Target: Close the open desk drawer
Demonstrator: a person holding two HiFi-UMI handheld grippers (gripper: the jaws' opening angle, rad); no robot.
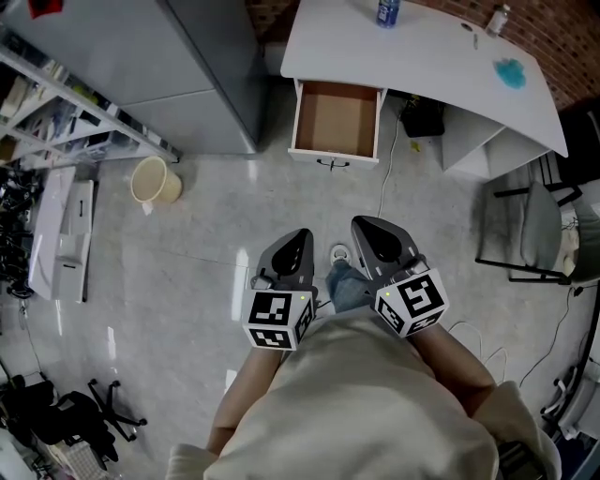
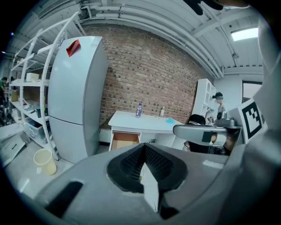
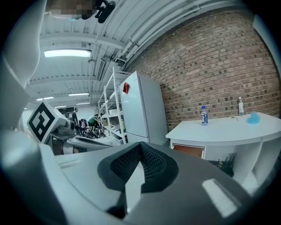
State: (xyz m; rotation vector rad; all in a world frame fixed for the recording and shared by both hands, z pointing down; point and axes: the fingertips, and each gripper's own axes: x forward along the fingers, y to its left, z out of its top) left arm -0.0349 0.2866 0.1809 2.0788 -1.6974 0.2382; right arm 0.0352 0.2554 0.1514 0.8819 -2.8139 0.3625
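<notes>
- Pale polished floor point(image 1: 216, 216) runs up to a brick wall point(image 2: 145, 74), and the white desk point(image 1: 422, 52) stands against that wall.
- The drawer point(image 1: 336, 120) hangs under the left end of the desk top. It is pulled fully out toward the person, with its brown inside bare and its handle on the front edge.
- The left gripper point(image 1: 298, 239) is held in front of the desk, well apart from the drawer front. Its jaws are pressed together with nothing between them.
- The right gripper point(image 1: 367, 230) sits just beside the left one, equally far from the desk. Its jaws are also together and empty.
- Both grippers point toward the desk.
- A grey refrigerator point(image 1: 187, 66) stands to the left of the desk, near the drawer's side.
- A cream bucket point(image 1: 155, 180) rests on the floor, left of the desk and in front of the refrigerator.
- On the desk top, a blue-labelled bottle point(image 1: 387, 11) stands near the back edge. A smaller bottle point(image 1: 497, 19) and a blue cloth point(image 1: 511, 72) lie toward the right end.
- A dark-framed chair point(image 1: 534, 225) stands to the right of the desk.
</notes>
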